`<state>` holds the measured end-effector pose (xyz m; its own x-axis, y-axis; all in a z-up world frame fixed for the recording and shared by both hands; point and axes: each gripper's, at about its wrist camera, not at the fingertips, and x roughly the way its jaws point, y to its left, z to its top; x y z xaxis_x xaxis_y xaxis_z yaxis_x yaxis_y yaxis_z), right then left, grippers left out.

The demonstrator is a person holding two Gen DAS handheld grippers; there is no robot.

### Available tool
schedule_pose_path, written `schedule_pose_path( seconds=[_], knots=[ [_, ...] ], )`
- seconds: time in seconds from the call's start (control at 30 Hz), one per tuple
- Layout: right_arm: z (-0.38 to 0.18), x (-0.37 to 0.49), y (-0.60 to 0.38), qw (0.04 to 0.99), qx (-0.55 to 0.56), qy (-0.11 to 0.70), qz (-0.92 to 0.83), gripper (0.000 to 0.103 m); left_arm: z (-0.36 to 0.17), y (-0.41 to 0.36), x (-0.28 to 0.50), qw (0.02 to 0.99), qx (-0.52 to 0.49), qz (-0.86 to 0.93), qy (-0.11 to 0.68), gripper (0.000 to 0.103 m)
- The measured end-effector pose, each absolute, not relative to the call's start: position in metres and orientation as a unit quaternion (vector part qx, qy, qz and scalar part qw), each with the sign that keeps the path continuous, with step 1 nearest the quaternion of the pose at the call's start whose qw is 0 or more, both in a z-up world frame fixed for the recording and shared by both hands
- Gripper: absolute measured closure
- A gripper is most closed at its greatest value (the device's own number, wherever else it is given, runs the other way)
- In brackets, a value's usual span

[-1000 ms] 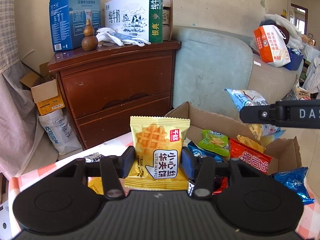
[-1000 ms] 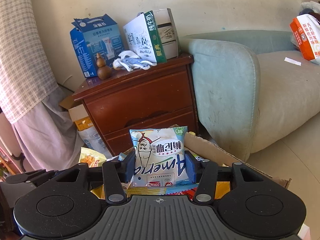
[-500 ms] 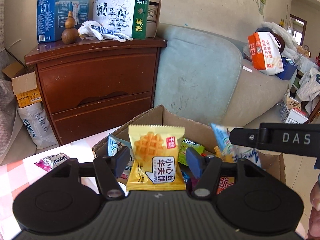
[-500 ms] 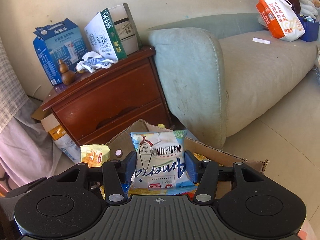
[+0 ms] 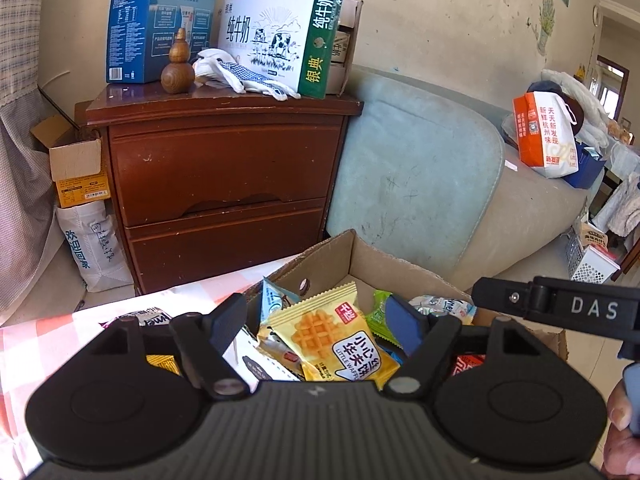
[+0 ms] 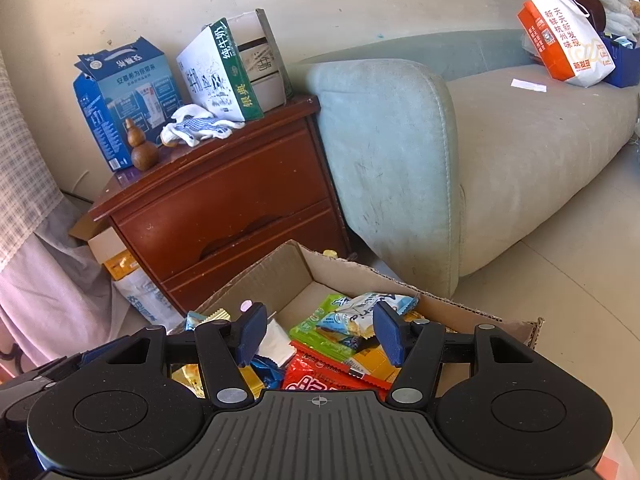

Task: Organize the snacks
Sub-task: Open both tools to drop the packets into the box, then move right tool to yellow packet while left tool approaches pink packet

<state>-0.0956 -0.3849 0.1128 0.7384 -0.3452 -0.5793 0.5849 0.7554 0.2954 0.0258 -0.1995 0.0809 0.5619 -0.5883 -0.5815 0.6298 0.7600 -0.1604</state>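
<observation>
An open cardboard box (image 5: pixel 384 264) holds several snack packs. In the left wrist view, my left gripper (image 5: pixel 316 324) hangs over the box with its jaws opening. The yellow waffle pack (image 5: pixel 332 336) lies tilted on the pile between the jaws, and neither pad touches it. In the right wrist view, my right gripper (image 6: pixel 320 332) is over the same box (image 6: pixel 280 272), its jaws also opening with nothing pressed between them. The white and blue pack (image 6: pixel 372 308) rests on a green pack (image 6: pixel 316 328) inside the box, beside a red pack (image 6: pixel 320 376).
A dark wooden nightstand (image 5: pixel 224 176) with cartons on top stands behind the box, and a pale blue sofa (image 5: pixel 416 184) is to its right. A checked tablecloth (image 5: pixel 48 340) at the left carries more packs. A hand (image 5: pixel 620 420) shows at the lower right.
Both grippers have let go. The waffle pack dropped from the left jaws and lies tilted in the box. The white and blue pack fell from the right jaws onto the pile.
</observation>
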Motion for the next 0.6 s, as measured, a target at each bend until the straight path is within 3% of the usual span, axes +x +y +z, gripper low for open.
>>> schedule_pose_path(
  seconds=[0.6],
  knots=[
    [0.117,-0.067,-0.343,0.931,0.2,0.261,-0.161,0.042,0.095,-0.111,0.084,0.92,0.015,-0.227,0.32,0.023]
  ],
)
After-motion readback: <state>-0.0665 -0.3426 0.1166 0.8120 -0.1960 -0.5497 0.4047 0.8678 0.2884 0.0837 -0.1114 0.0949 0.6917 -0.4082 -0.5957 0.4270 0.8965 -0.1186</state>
